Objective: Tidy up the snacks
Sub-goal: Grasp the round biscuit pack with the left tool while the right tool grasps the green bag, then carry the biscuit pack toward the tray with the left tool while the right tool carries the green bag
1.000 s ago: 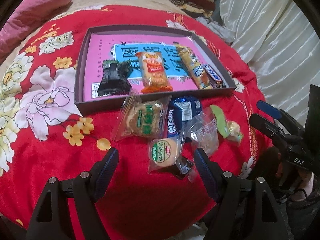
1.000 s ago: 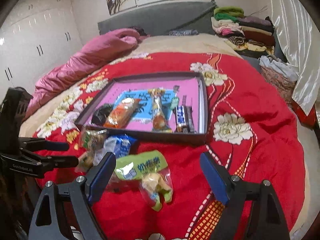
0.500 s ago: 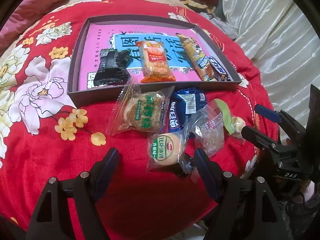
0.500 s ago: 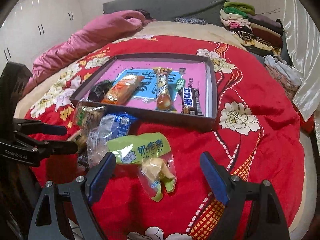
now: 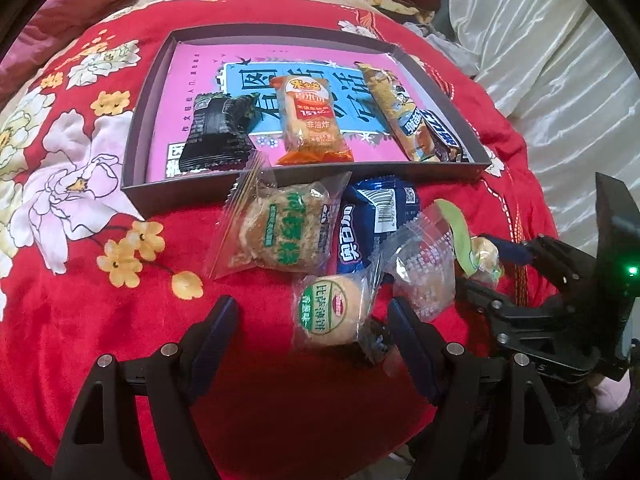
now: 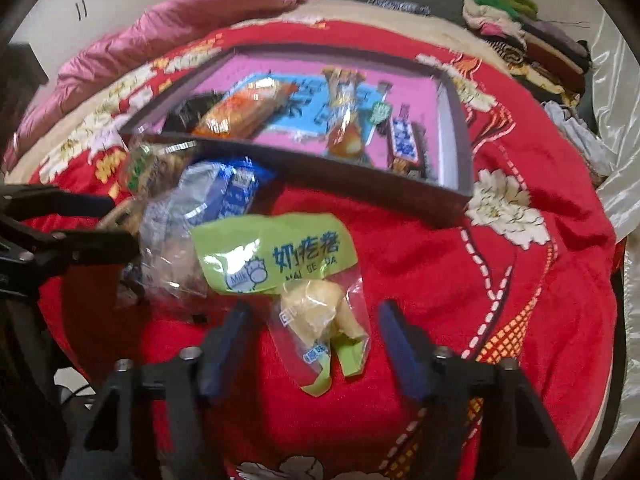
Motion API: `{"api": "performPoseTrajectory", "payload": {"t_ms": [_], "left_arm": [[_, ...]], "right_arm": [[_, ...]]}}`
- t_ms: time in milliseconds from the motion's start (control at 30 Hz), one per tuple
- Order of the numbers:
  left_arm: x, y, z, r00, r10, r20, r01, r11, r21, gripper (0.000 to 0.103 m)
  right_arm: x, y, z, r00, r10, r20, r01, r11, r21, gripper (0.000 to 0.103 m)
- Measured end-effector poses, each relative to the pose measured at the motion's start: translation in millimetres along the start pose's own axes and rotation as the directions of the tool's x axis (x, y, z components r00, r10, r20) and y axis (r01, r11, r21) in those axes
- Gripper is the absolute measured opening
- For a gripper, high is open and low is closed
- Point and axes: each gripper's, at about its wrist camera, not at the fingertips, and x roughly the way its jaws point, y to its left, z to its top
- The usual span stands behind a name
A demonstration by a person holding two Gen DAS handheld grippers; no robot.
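Note:
A dark shallow tray (image 5: 132, 148) with a pink and blue liner lies on the red bedspread and holds a black packet (image 5: 218, 136), an orange packet (image 5: 310, 120), a long yellow packet (image 5: 400, 112) and a dark bar (image 5: 444, 136). In front of it lie loose snacks: a green-print cake bag (image 5: 284, 232), a blue Oreo pack (image 5: 376, 224), a round biscuit pack (image 5: 330, 310) and a green-label clear bag (image 6: 304, 276). My left gripper (image 5: 312, 344) is open around the round biscuit pack. My right gripper (image 6: 312, 344) is open around the green-label bag's lower end.
A pink quilt (image 6: 168, 32) lies at the bed's far left. Folded clothes (image 6: 528, 36) are stacked at the far right. A pale satin curtain (image 5: 540, 60) hangs beside the bed. The bed's edge runs just below both grippers.
Both grippers have moved forward and down toward the loose snacks. The left now brackets the round biscuit pack, the right the green-label bag. The snacks have not moved.

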Motion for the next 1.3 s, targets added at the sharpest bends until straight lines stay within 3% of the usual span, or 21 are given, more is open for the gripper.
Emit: {"api": "performPoseTrajectory", "payload": {"t_ms": [133, 233, 500, 833, 1300], "left_arm": [[6.1, 1.5, 2.2, 1.0, -0.002, -0.003, 0.002, 1.0, -0.014, 0.078], [8.0, 2.1, 2.1, 1.0, -0.011, 0.0, 0.011, 1.0, -0.021, 0.071], [13.8, 4.3, 3.4, 1.0, -0.03, 0.0, 0.03, 0.999, -0.03, 0.044], [9.2, 12.8, 3.0, 0.996, -0.084, 0.008, 0.085, 0.995, -0.045, 0.043], [-19.7, 18.1, 0.1, 0.996, -0.081, 0.045, 0.083, 0.995, -0.051, 0.04]], "right_arm": [[2.3, -2.2, 2.8, 1.0, 0.01, 0.018, -0.01, 1.0, 0.002, 0.049], [-0.5, -6.5, 4.5, 0.998, 0.034, 0.045, -0.035, 0.999, 0.023, 0.037], [-8.9, -19.3, 6.3, 0.993, 0.073, 0.092, -0.08, 0.993, 0.084, 0.034], [-27.7, -27.9, 7.9, 0.977, 0.1, 0.186, -0.125, 0.984, 0.129, 0.034], [-43.3, -23.8, 9.9, 0.956, 0.125, 0.266, -0.158, 0.982, 0.106, 0.034]]}}
